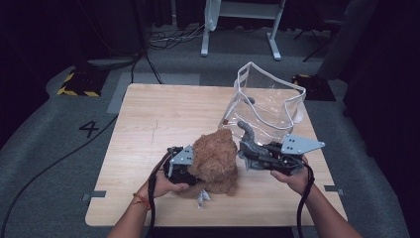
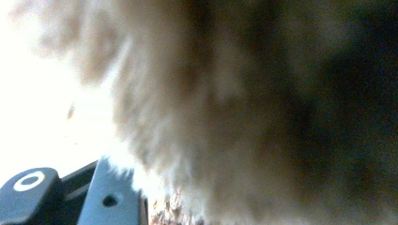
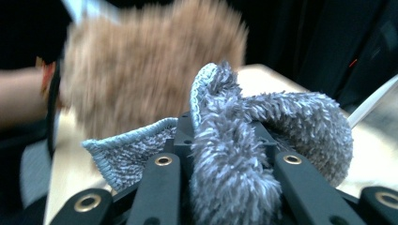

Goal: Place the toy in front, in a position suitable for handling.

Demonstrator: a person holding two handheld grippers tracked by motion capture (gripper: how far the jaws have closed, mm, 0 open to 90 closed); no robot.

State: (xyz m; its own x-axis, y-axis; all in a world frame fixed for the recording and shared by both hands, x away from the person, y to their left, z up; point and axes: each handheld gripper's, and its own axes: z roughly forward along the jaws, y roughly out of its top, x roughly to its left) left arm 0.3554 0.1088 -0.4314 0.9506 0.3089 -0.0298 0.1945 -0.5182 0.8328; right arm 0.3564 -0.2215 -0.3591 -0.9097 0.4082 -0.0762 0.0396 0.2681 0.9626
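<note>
Between the right gripper's (image 3: pixel 225 187) jaws, a clamped grey cloth (image 3: pixel 244 140); brown plush toy (image 1: pixel 215 158) against the left's (image 1: pixel 185 166), grip unclear.

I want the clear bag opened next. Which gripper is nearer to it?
Right. The right gripper, shut on a grey cloth, sits just in front of the clear bag. The left gripper is farther off, against the brown plush toy.

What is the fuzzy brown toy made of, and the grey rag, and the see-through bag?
Brown toy: looks like plush fabric, long shaggy matte fur. Grey rag: probably microfibre or chenille cloth, with short tufts and a stitched edge. Bag: seems to be clear glossy plastic with white trim, since the table shows through.
</note>
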